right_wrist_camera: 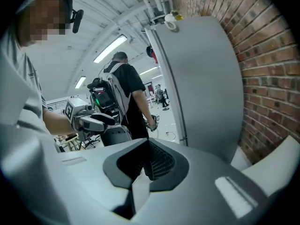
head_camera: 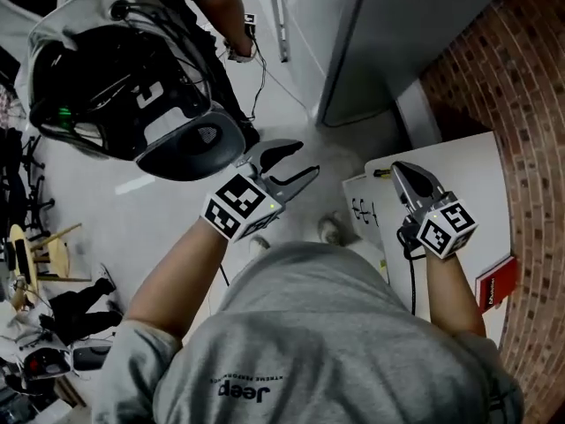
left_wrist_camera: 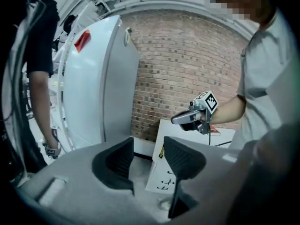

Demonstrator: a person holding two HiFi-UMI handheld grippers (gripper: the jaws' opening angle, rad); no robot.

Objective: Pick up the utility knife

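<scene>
Left tongs gape empty; right tongs closed.

The left gripper holds its jaws wide apart with nothing between them. Past them stands a white table, with a small yellow tool at its left edge. The right gripper, jaws together, hovers above the table. A brick wall rises behind the table, and a grey cabinet stands to its left.

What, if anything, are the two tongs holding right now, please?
Nothing: the left tongs stand open and empty, the right tongs are shut on nothing.
</scene>
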